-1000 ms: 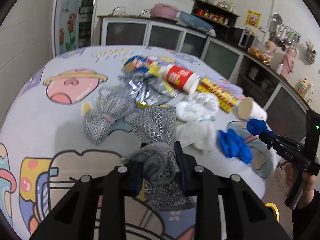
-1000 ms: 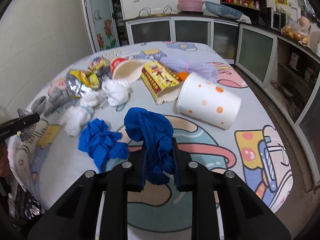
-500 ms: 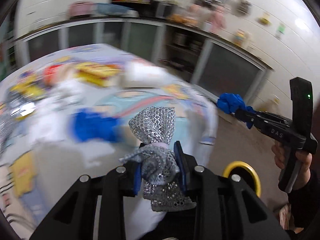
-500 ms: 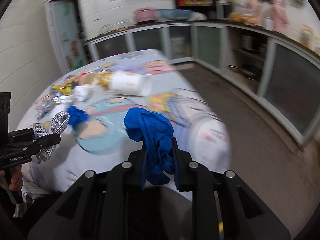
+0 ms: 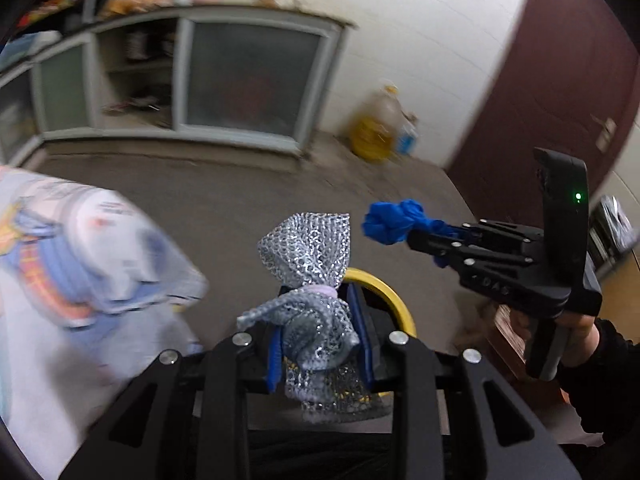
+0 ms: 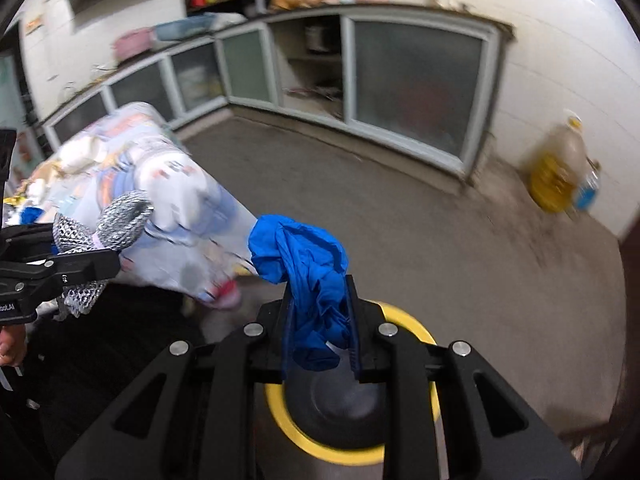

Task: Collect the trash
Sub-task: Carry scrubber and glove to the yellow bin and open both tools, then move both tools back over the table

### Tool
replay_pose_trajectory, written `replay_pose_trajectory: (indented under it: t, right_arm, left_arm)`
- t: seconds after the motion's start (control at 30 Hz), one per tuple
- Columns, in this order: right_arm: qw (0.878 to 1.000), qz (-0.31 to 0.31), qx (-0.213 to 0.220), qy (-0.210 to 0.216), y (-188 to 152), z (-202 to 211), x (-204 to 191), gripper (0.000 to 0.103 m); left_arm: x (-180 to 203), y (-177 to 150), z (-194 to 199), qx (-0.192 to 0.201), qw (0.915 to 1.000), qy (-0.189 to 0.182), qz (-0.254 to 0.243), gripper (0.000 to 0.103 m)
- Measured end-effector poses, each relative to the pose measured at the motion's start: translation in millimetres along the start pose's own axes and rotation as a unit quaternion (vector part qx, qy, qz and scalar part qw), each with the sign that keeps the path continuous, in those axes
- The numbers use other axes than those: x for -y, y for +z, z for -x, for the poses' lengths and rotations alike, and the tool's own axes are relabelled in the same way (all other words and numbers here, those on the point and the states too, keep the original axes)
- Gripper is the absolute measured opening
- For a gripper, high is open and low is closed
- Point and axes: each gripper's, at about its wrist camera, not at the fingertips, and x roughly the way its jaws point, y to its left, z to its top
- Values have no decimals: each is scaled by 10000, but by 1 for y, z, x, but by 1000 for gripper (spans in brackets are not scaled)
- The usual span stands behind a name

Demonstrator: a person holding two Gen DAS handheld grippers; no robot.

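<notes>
The left gripper (image 5: 320,344) is clamping a silver mesh bag (image 5: 310,280), the right gripper (image 6: 318,336) a crumpled blue glove (image 6: 308,264) — both are hanging off the bench's corner (image 6: 200,216), above the yellow-rimmed bin (image 6: 416,440), seemingly for dropping.

Both grippers now sit away from the cartoon-printed tablecloth (image 6: 160,184) and above the yellow-rimmed black bin (image 6: 332,440) on the floor, where earlier they hovered over the littered tabletop; the view faces the cabinets.
</notes>
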Motion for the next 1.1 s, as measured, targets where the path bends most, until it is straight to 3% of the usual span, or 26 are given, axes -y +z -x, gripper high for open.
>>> replay_pose_trajectory:
  t: [0.2, 0.33, 0.37, 0.4, 0.43, 0.47, 0.5, 0.63, 0.8, 0.93, 1.1]
  right_arm:
    - [9966, -315, -649, -388, -42, -28, 33, 21]
    - [9918, -445, -1050, -576, -59, -55, 44, 21]
    - [9909, -445, -1114, -606, -63, -60, 47, 23]
    - [9898, -419, -1208, -636, -65, -66, 46, 24]
    - [9880, -385, -1315, -710, -69, -72, 46, 36]
    - [9866, -369, -1373, -803, -69, -77, 45, 53]
    - [9851, -337, -1441, -876, -73, -80, 48, 57]
    - [9817, -477, -1525, -1038, -76, -80, 63, 58]
    - [9821, -631, -1331, -1175, -68, -64, 70, 58]
    - [9868, -620, -997, -1119, -49, -45, 65, 58]
    - [9945, -339, -434, -892, -21, -26, 39, 61]
  left_arm:
    - [28, -3, -71, -821, 9957, -255, -343, 26]
    - [31, -3, -99, -1107, 9927, -319, -358, 27]
    - [32, -5, -102, -1159, 9921, -326, -344, 35]
    - [33, -5, -105, -1189, 9918, -334, -338, 49]
    - [32, -5, -107, -1188, 9919, -317, -323, 60]
    - [33, -3, -108, -1156, 9924, -275, -306, 85]
    - [31, -2, -105, -1030, 9941, -201, -265, 95]
    - [20, 1, -92, -823, 9961, -327, -20, 95]
    - [10, 7, -79, -595, 9956, -672, 253, 95]
    - [9, 14, -58, -278, 9966, -738, 243, 95]
    - [-10, 14, -11, 294, 9971, -555, 437, 95]
